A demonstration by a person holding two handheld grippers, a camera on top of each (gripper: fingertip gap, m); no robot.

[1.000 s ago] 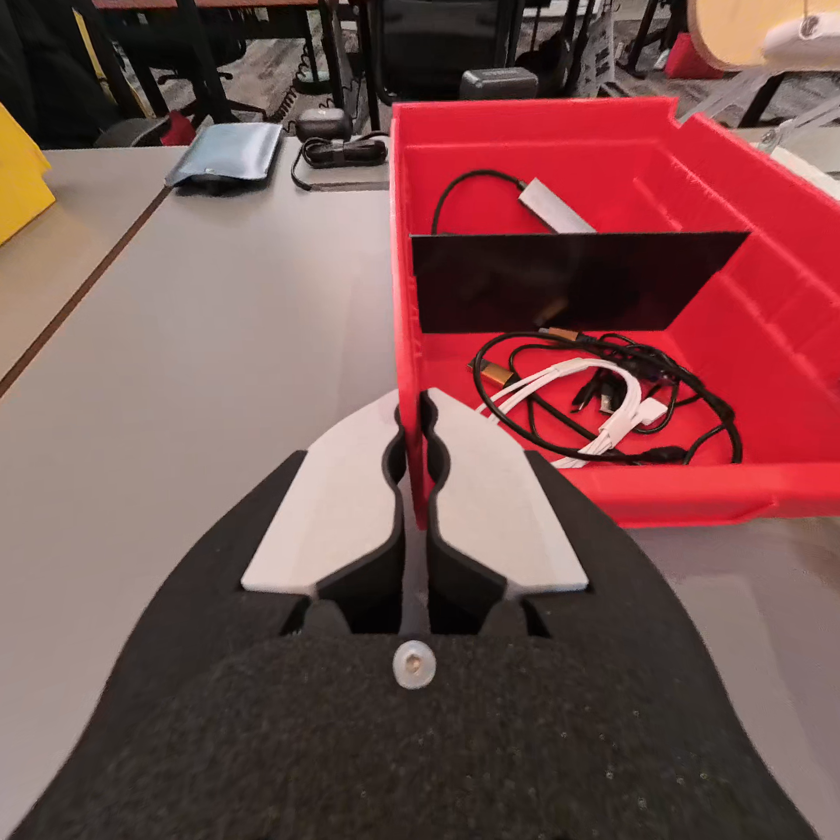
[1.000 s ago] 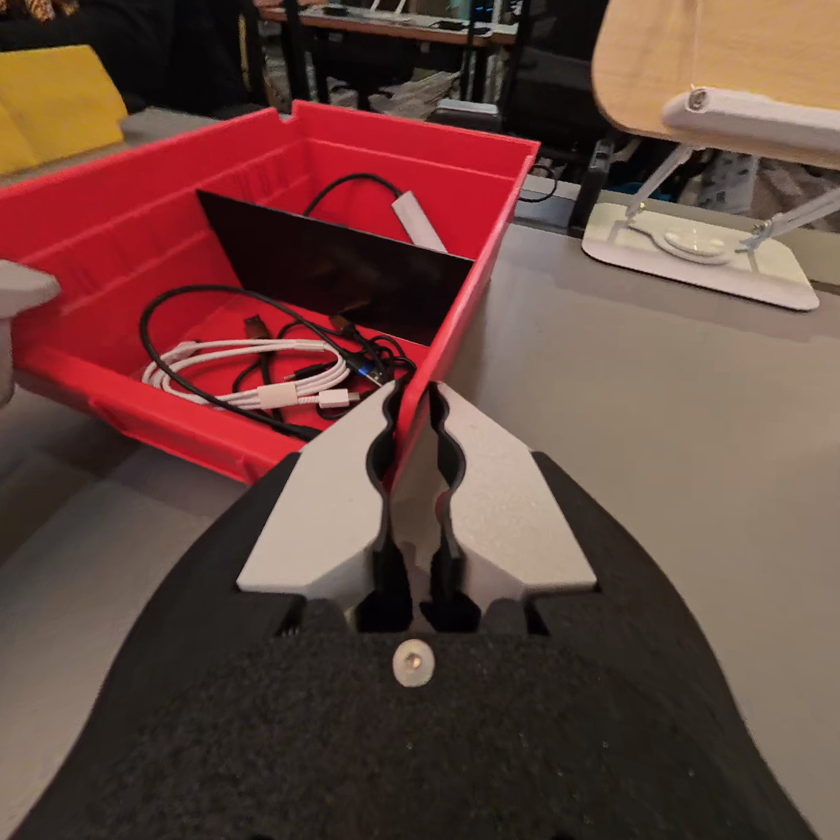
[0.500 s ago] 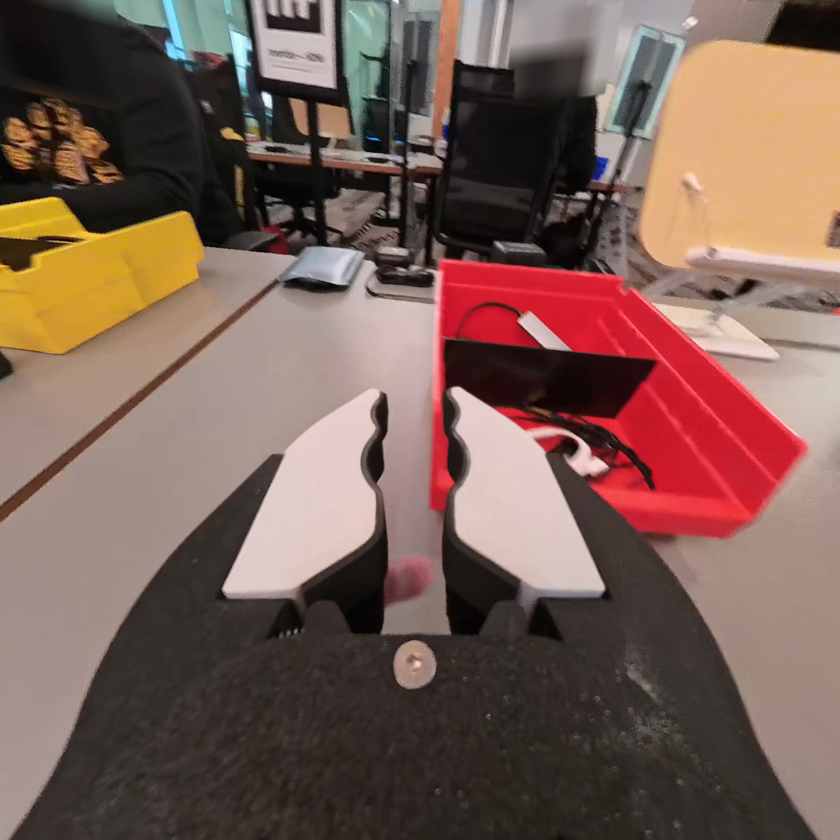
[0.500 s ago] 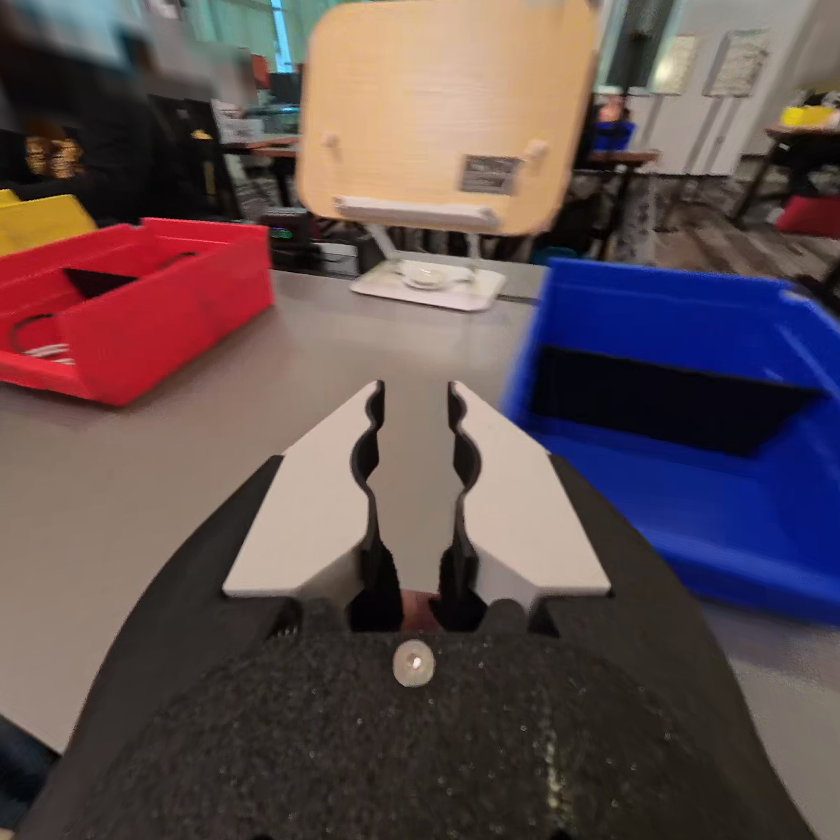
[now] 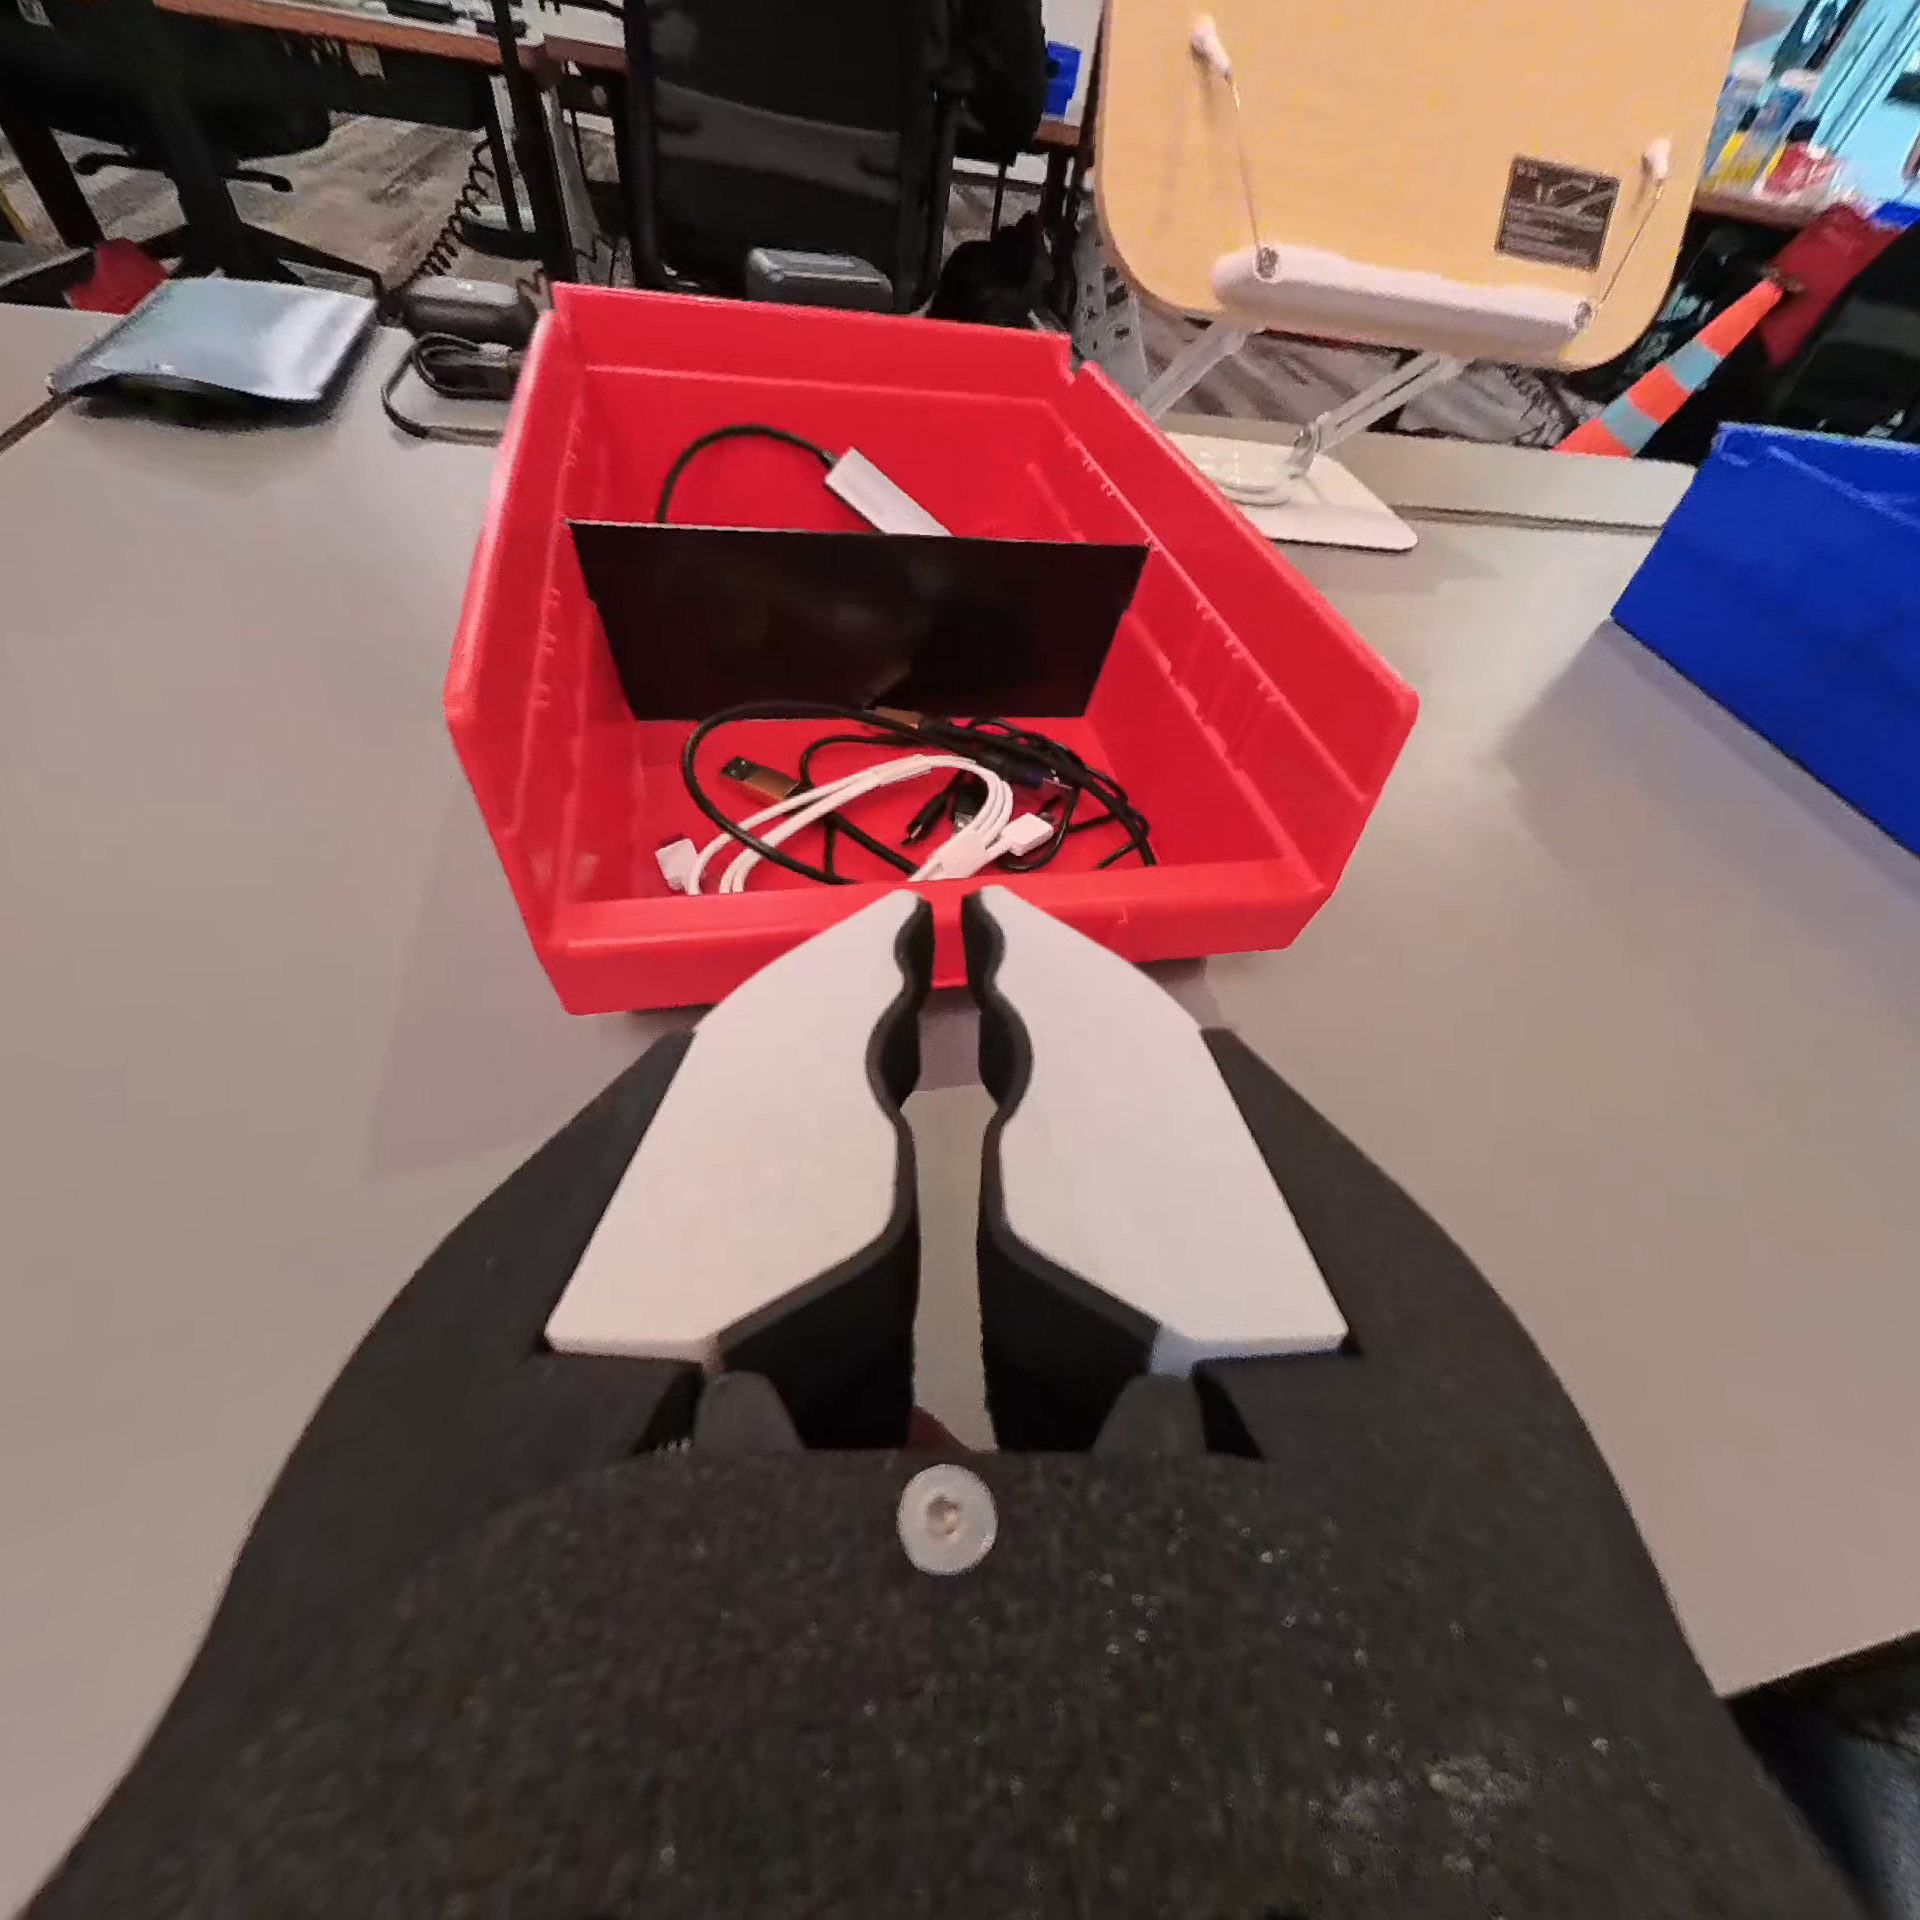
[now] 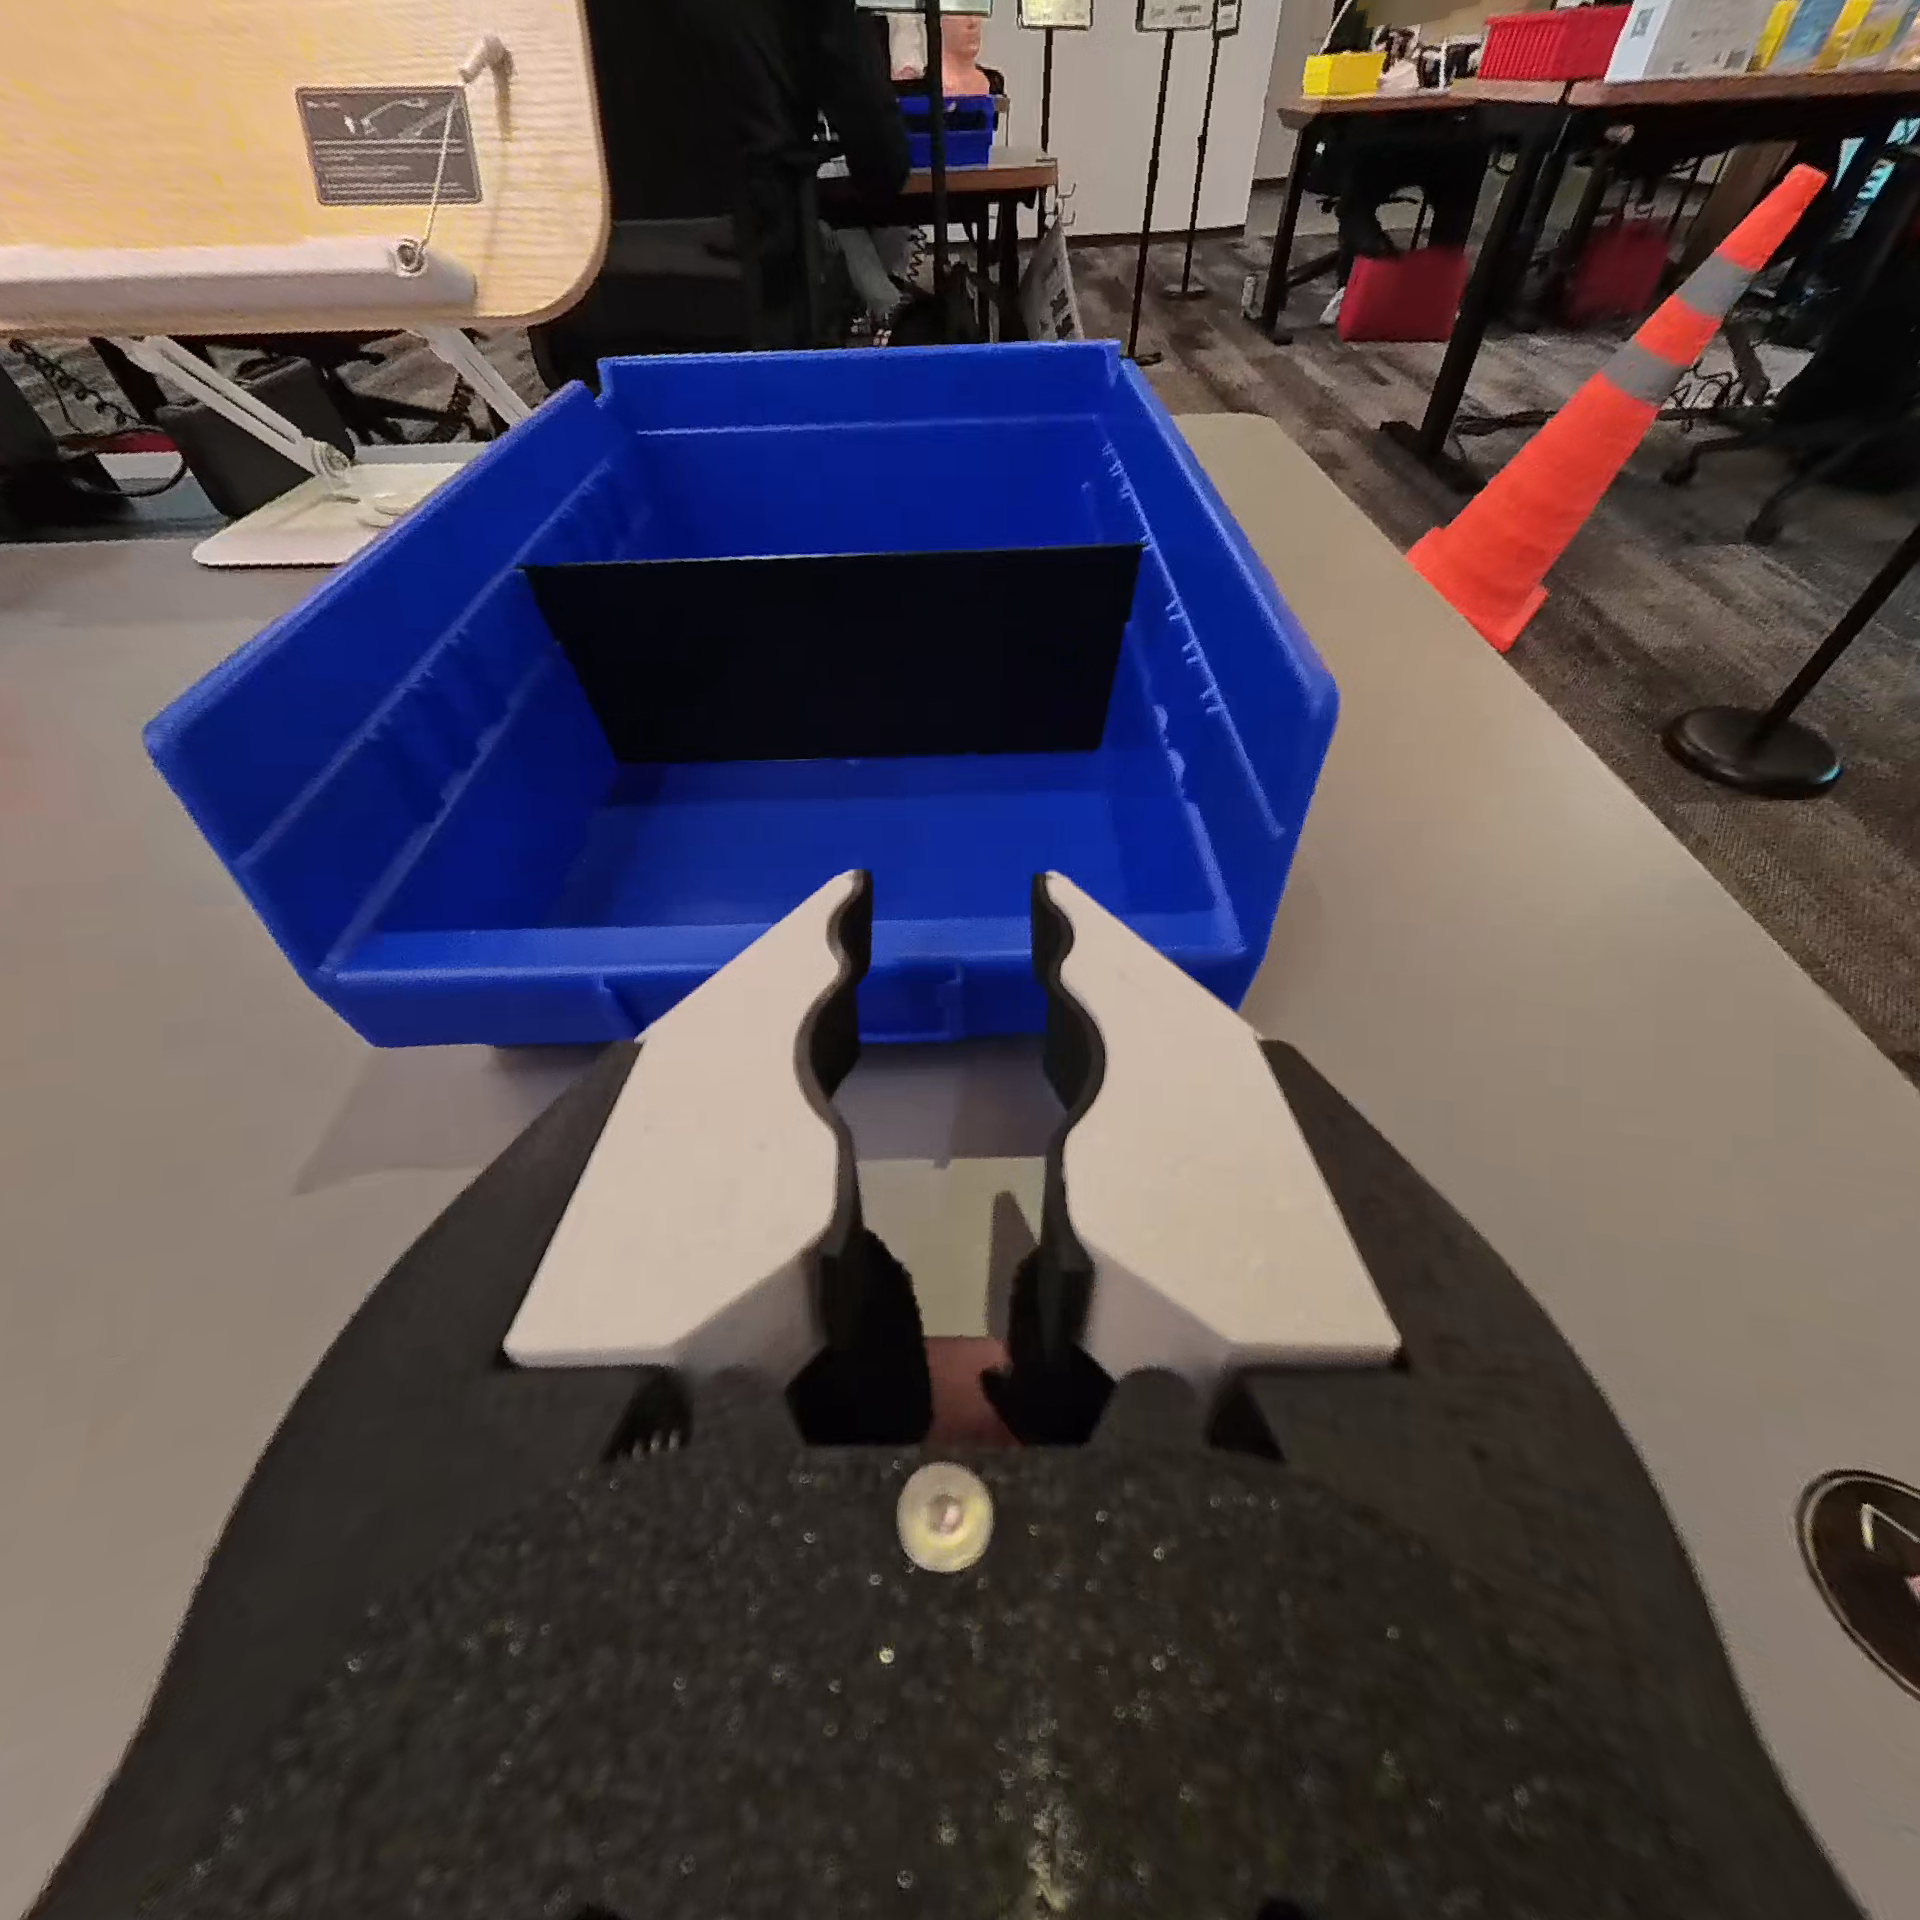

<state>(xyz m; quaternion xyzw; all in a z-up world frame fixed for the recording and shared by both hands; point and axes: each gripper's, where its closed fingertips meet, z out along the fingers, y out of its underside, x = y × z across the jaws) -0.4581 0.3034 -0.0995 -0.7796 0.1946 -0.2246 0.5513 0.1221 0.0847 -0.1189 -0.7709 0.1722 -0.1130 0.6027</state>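
Note:
A red bin stands on the grey table. A black divider splits it. Tangled black and white cables lie in the near compartment, and a grey hub with a black cord lies in the far one. My left gripper is just in front of the bin's front wall, shut and empty. A blue bin with a black divider holds nothing I can see. My right gripper is open and empty at its front wall. The blue bin's corner also shows in the left wrist view.
A tilted wooden board on a white stand is behind the two bins. A blue-grey pouch and a black charger lie at the back left. An orange cone and a post base stand on the floor past the table's right edge. The tips of one gripper are about 60 centimetres away from the tips of the other.
Both grippers were shut on the red bin's side walls and have let go. The left pulled back to the bin's front and closed. The right swung right to the blue bin and opened.

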